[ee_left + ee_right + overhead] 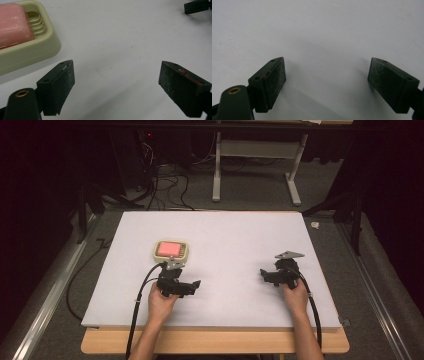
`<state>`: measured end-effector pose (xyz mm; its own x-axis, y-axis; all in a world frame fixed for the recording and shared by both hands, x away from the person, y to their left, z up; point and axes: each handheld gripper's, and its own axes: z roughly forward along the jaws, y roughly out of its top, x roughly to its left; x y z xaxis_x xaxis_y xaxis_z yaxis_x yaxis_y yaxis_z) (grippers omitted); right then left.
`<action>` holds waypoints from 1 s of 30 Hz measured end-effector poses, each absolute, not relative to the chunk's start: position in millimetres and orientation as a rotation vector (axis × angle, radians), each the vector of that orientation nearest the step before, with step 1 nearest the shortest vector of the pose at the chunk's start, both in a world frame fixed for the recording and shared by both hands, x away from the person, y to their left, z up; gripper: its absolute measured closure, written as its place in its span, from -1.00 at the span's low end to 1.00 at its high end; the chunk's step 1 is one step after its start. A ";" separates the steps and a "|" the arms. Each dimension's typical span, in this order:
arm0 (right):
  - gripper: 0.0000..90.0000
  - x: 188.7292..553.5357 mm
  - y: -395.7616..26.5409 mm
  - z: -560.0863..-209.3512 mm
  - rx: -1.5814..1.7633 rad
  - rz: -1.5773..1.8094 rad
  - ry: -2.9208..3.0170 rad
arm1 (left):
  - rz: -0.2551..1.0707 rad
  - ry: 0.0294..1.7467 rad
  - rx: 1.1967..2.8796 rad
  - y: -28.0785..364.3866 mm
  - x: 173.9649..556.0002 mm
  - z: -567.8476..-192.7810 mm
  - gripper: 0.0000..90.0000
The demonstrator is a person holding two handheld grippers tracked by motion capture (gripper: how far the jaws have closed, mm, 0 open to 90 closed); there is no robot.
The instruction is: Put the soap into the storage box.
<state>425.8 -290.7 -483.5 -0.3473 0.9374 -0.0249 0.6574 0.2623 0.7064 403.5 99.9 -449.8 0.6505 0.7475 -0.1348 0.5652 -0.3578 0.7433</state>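
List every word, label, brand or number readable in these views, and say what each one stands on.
None: no readable text anywhere.
The pink soap and its cream dish show no lettering.
The black fingers of both grippers carry only screw holes.
The white board is blank.

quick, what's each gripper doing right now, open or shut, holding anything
Left gripper: open, empty, beside the soap dish.
Right gripper: open, empty.
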 end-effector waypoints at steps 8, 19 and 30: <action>-0.66 425.8 -290.7 -483.5 1.442 0.846 2.096 | 0.304 0.993 2.118 90.0 406.0 -457.5 -0.68; -0.66 425.8 -290.6 -483.5 1.443 0.847 2.096 | 0.321 0.982 2.122 80.8 408.8 -467.0 -0.68; -0.66 425.8 -290.6 -483.5 1.442 0.846 2.096 | 0.328 0.985 2.125 74.5 411.9 -471.3 -0.68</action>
<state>425.8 -290.6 -483.5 -0.3477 0.9373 -0.0251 0.6571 0.2627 0.7065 411.9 74.5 -471.3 0.6701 0.7381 -0.0786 0.5438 -0.4160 0.7289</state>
